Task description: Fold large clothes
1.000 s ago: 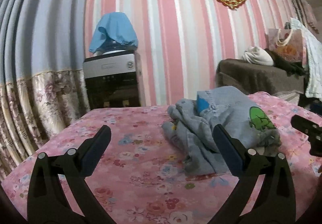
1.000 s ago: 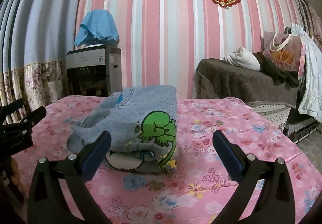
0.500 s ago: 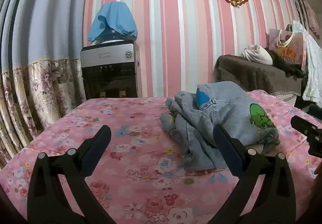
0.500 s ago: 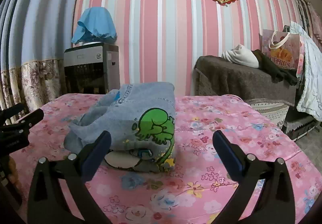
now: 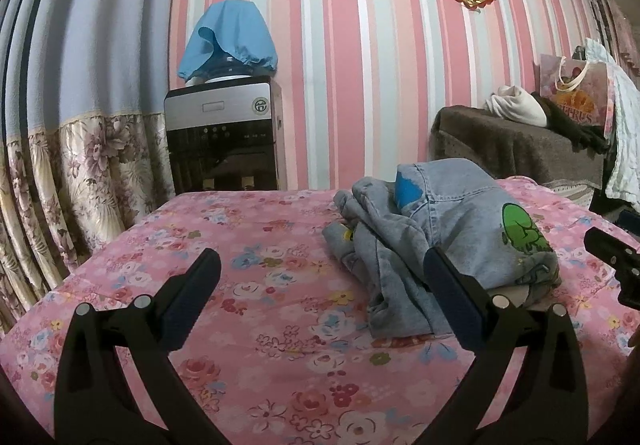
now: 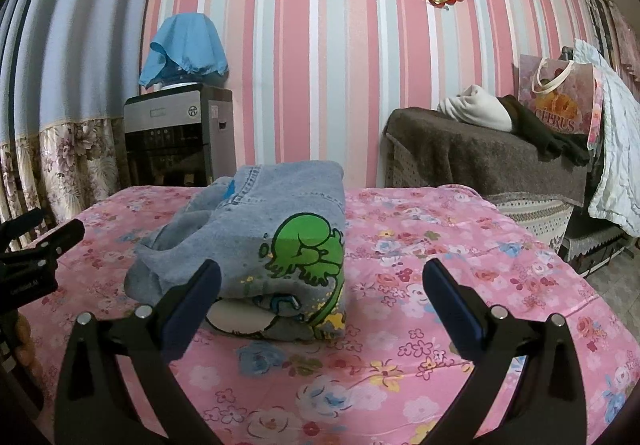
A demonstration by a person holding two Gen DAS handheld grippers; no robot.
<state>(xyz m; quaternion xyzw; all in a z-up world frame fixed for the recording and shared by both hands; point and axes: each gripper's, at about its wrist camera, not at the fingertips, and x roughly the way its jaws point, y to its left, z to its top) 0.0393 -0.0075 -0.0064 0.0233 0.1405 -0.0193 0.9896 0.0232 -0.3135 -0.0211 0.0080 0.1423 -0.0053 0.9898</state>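
Observation:
A folded grey denim garment (image 5: 440, 237) with a green cartoon print lies on the pink floral table cover (image 5: 260, 245). In the right wrist view the same garment (image 6: 260, 233) sits just beyond the fingers, print toward me. My left gripper (image 5: 320, 265) stands open above the cover, to the left of the garment, holding nothing. My right gripper (image 6: 320, 269) is open too, near the garment's front right corner, with nothing between its fingers. The right gripper's tip (image 5: 612, 257) shows at the right edge of the left wrist view, and the left gripper (image 6: 36, 245) shows at the left edge of the right wrist view.
A water dispenser (image 5: 224, 133) with a blue cloth cover stands behind the table by a striped wall. Floral curtains (image 5: 60, 181) hang at the left. A brown-covered bench (image 6: 480, 157) with clothes and a bag (image 6: 556, 101) is at the back right.
Both views have risen and tilted a little, with more wall showing. The garment lies as before and both grippers stay open.

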